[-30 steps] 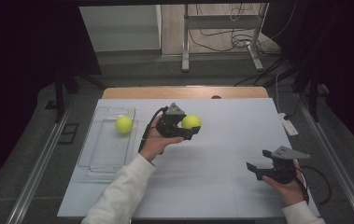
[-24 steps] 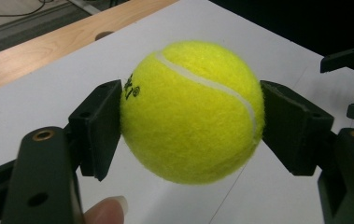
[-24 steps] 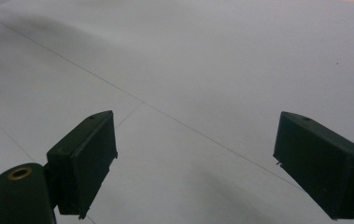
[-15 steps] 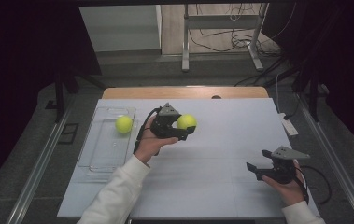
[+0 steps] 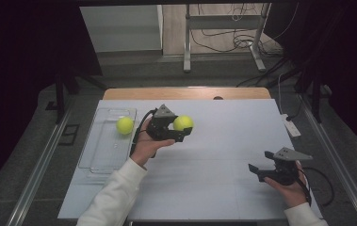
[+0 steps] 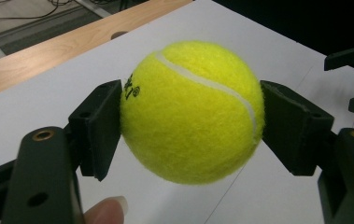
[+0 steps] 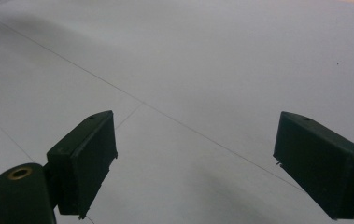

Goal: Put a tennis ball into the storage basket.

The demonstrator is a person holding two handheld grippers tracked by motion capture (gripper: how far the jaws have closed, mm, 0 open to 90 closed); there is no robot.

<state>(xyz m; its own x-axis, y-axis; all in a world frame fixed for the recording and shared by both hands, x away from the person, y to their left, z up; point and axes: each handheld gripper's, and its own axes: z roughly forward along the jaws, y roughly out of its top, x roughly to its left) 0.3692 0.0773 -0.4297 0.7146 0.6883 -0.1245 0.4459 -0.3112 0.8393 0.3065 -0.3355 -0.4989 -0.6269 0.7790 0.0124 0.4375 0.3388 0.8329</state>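
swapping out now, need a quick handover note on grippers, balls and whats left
Left gripper: shut on a ball, held above the table, right of the tray.
Right gripper: open, empty, low over the bare table near the right edge.
Second ball: in the clear tray.
Done: one ball in the tray.
Left: likely put the held ball in the tray too.

Both grippers are matte black. The left gripper (image 5: 178, 132) carries a grey three-cornered plate on top, with a black cable looping off at nine o'clock. Its jaws end in thick rectangular pads (image 6: 97, 128), with brass-ringed screw holes at seven and four o'clock. The right gripper (image 5: 256, 168) bears the same grey plate; its cable trails at three o'clock. Both sleeves (image 5: 112, 197) are white.
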